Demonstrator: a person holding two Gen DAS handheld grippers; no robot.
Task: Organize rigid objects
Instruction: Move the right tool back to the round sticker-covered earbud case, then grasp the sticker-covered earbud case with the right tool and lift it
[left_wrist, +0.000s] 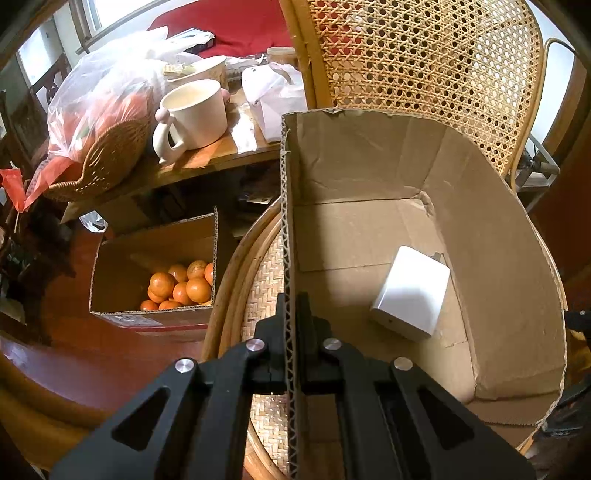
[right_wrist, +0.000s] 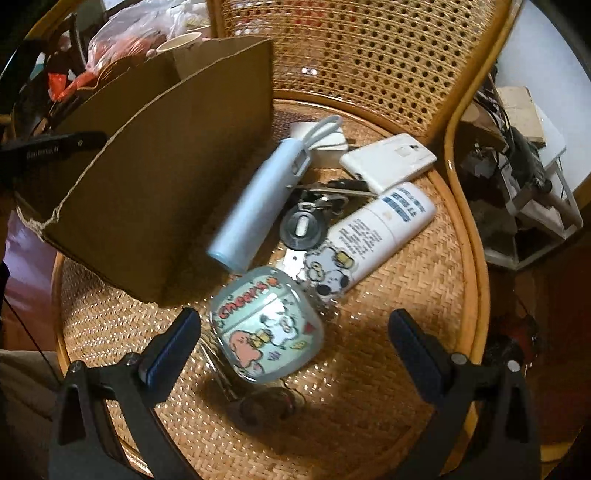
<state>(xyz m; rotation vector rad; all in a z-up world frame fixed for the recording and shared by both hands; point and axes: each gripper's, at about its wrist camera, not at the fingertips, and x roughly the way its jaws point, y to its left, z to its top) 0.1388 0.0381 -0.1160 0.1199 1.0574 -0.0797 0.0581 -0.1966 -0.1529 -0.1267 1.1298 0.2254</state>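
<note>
On the rattan chair seat (right_wrist: 388, 295), left gripper (left_wrist: 291, 314) clamped on cardboard box (left_wrist: 498, 258) wall, white charger (left_wrist: 410, 291) inside seen only from left wrist, right gripper (right_wrist: 295, 339) spread wide over cartoon case (right_wrist: 264, 328), blue bottle (right_wrist: 255, 199) beside box.

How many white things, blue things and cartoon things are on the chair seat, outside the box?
White: 3 (charger, flat device, bottle)
Blue: 1 (tube)
Cartoon: 2 (case, charm)
Total: 6
</note>
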